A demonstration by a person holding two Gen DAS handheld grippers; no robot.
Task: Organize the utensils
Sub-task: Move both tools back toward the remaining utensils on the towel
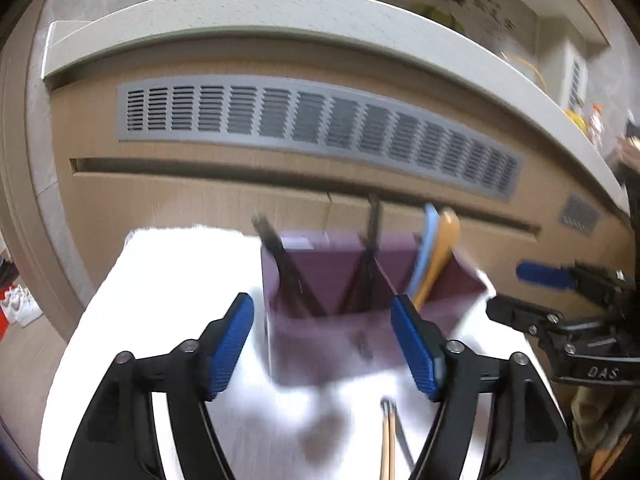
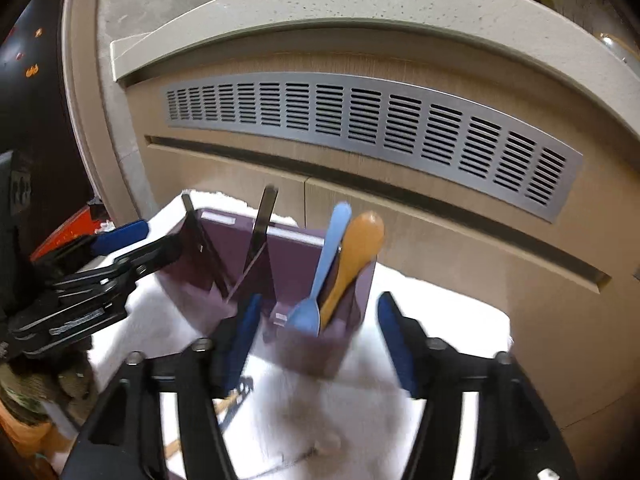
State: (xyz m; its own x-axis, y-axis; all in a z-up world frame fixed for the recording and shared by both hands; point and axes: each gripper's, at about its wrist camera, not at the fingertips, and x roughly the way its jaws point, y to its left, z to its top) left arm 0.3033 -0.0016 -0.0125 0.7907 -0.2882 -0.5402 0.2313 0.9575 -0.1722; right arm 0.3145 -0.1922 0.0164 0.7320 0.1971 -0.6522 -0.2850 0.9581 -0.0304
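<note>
A purple utensil holder [image 1: 332, 280] with dividers stands on the white cloth [image 1: 168, 280]; it also shows in the right wrist view [image 2: 292, 264]. A light blue spoon [image 2: 326, 268] and an orange spoon [image 2: 354, 256] stand in its right compartment, also seen in the left wrist view as the blue spoon [image 1: 425, 252] and orange spoon [image 1: 438, 256]. My left gripper [image 1: 322, 348] is open and empty just in front of the holder. My right gripper [image 2: 320, 344] is open and empty in front of the spoon compartment. Chopsticks [image 1: 388, 440] lie on the cloth near me.
A beige cabinet with a grey vent grille [image 2: 372, 128] stands right behind the table under a pale countertop [image 1: 280, 12]. The other gripper shows at the right edge of the left view [image 1: 560, 300] and at the left edge of the right view [image 2: 88, 272]. A dark utensil [image 2: 236, 400] lies on the cloth.
</note>
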